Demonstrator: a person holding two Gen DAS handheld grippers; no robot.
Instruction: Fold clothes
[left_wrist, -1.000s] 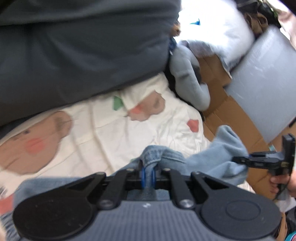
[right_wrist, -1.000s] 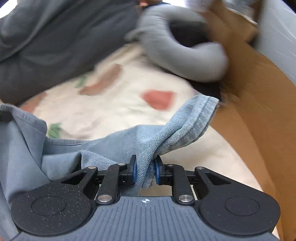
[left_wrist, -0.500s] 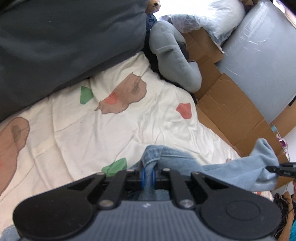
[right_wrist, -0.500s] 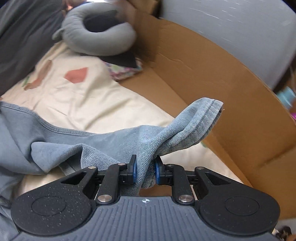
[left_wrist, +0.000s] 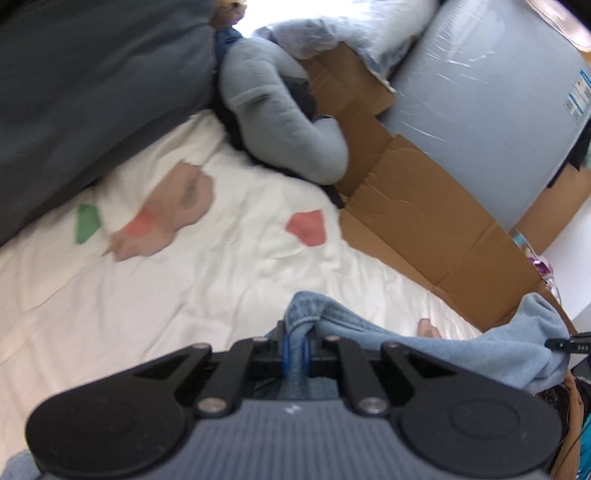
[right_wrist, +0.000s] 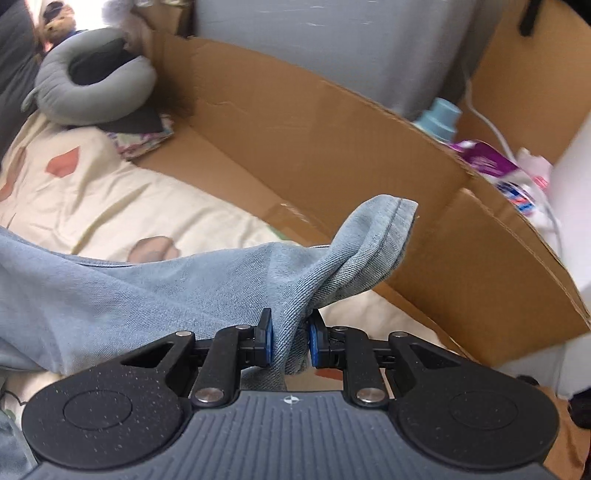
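Cream bedding (left_wrist: 129, 295) printed with red, green and tan shapes covered the bed under both grippers. Over it hung a pale blue denim garment (right_wrist: 122, 280), stretched between the 2 tools and lifted off the sheet along its span. The left gripper (left_wrist: 295, 350) had its jaws clamped on a bunched fold of the denim (left_wrist: 306, 314), the cloth squeezed between the blue pads (left_wrist: 285, 350). The right gripper (right_wrist: 289, 339) likewise had its jaws pressed together on a twisted wad of the same garment, with a hemmed corner (right_wrist: 388, 218) sticking up and forward past the fingertips. From the left wrist view, the denim ran rightward to the far edge, where the tip of the right gripper (left_wrist: 569, 345) pinched it.

Just beside the bed, on the right, stood flattened brown cardboard (right_wrist: 332, 147), its panels bent upward like a low wall. A grey U-shaped neck pillow (right_wrist: 92, 88) lay at the head of the bed, touching the cardboard, with something dark inside its curve. A dark grey blanket or cushion (left_wrist: 92, 92) rose along the left. Behind the cardboard sat a large grey plastic-wrapped bulk (left_wrist: 498, 110). Beyond the cardboard rim, a light blue bottle (right_wrist: 439, 118) and purple packaging (right_wrist: 484, 158) were blurred.
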